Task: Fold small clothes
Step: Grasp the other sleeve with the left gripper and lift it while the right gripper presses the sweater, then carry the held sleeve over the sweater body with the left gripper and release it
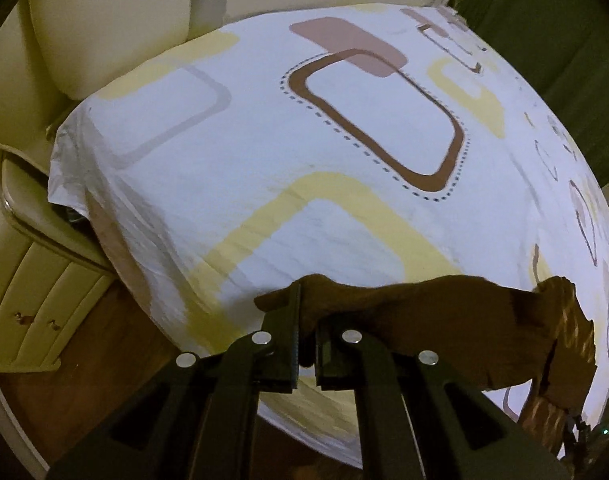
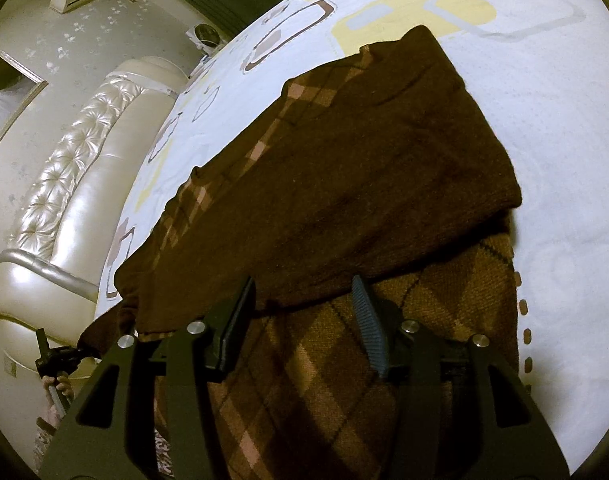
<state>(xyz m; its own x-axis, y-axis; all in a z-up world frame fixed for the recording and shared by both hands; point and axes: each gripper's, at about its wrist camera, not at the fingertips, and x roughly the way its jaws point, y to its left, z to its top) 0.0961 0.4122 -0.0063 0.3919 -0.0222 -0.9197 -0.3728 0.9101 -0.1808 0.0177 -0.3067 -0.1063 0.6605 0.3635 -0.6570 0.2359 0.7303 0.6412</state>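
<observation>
In the left wrist view, a cream bedside cabinet [image 1: 36, 280] is seen at the lower left of the frame, with a padded cream headboard [image 1: 104, 20] at the upper left. The middle of the frame is filled by a bed sheet [image 1: 224, 160], white with yellow and brown rounded rectangles. At the bottom centre the left claw [image 1: 304, 312] is closed on an edge of a brown garment [image 1: 424, 320], which is stretched from the pinched fold toward the lower right, where its checked pattern is shown.

In the right wrist view, a tufted, pearl-coloured headboard [image 2: 64, 184] is seen at the left edge. At the lower left a hand [image 2: 58, 390] is partly visible on a handle below the garment's dark corner. The brown garment [image 2: 344, 184] is spread across the middle of the frame on the sheet [image 2: 544, 120], a plain dark layer lying folded over a checked layer nearer the camera. The right claw [image 2: 302, 312] is held at the bottom centre with its jaws standing apart over the garment, at the edge of the dark layer; nothing is gripped between them. White sheet is left bare at the right.
</observation>
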